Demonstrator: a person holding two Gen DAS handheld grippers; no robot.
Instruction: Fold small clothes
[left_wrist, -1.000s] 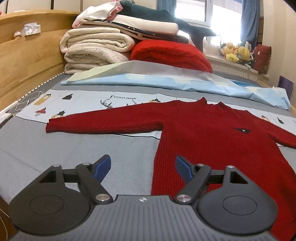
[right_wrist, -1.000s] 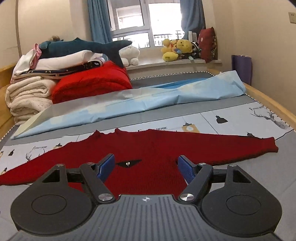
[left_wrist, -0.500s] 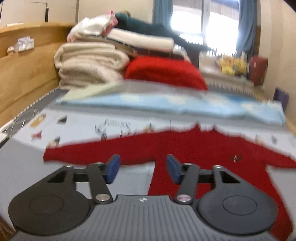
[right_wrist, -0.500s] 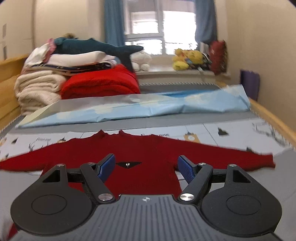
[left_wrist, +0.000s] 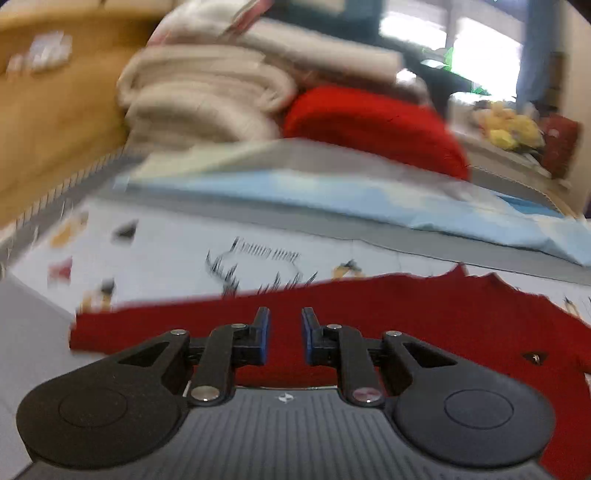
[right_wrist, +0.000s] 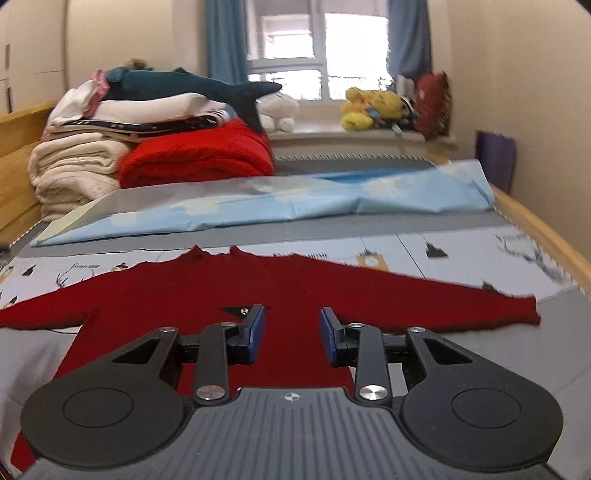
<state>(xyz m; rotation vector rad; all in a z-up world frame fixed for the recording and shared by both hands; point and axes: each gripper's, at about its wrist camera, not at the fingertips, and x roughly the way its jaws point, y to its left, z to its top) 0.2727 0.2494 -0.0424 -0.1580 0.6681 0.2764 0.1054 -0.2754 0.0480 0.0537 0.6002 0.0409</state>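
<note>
A small red knit sweater (left_wrist: 424, 314) (right_wrist: 166, 295) lies flat and face up on the printed bed cover, both sleeves spread out. My left gripper (left_wrist: 284, 339) hovers over the left sleeve (left_wrist: 147, 325) near the shoulder. Its jaws are closing, with a narrow gap and no cloth pinched between the blue pads. My right gripper (right_wrist: 291, 332) is above the chest, just right of the black emblem (right_wrist: 236, 310). Its jaws are closing too, still apart, and nothing is held. The right sleeve (right_wrist: 443, 299) stretches out to the right. The left wrist view is blurred.
A light blue sheet (right_wrist: 277, 199) lies across the bed behind the sweater. Farther back are folded cream blankets (right_wrist: 74, 162), a red blanket (right_wrist: 199, 155) and a shark plush (right_wrist: 192, 83). Wooden bed rails (right_wrist: 546, 229) (left_wrist: 48, 140) run along both sides. Plush toys (right_wrist: 369, 107) sit on the windowsill.
My left gripper has swept left and forward from the sweater's hem area to over the left sleeve, its jaws narrowing. The right gripper's jaws have narrowed with little other movement.
</note>
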